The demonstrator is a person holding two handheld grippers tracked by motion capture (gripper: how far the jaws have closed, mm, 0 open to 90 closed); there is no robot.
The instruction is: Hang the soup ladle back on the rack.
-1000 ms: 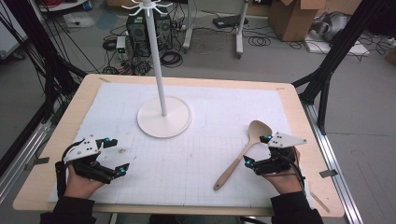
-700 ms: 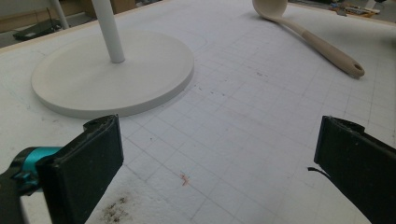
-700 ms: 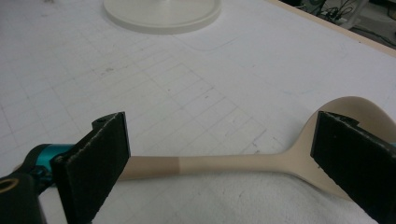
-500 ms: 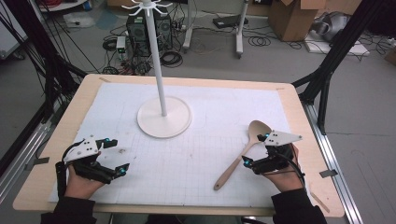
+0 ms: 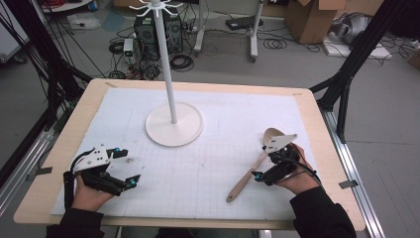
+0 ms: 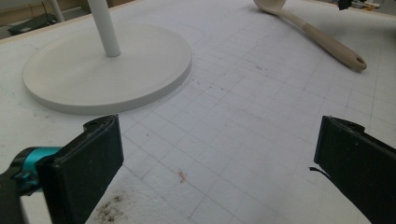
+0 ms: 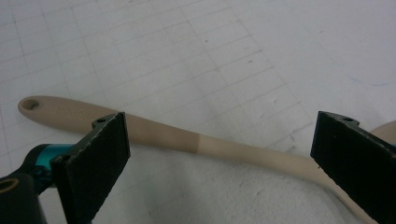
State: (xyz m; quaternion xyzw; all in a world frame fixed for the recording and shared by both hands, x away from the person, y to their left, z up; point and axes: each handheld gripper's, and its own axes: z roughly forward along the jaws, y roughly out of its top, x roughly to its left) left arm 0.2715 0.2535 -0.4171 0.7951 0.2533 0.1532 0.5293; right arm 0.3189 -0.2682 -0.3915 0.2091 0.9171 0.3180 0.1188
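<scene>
Smooth two-tone wooden spoon on gridded white mat, between spread right gripper jaws; left gripper spread, at seven o'clock of round white stand.

A wooden table carries a white gridded mat, bearing a white stand and wooden spoon.

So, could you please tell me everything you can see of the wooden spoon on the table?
The wooden spoon is pale beige, seemingly one piece, with a rounded bowl, a long handle darker towards its end, and a small hanging hole there. It lies flat on the white gridded mat, at the right side of the table, its bowl pointing away from the person. The right gripper hangs over the handle, jaws open either side, not visibly touching it.
</scene>
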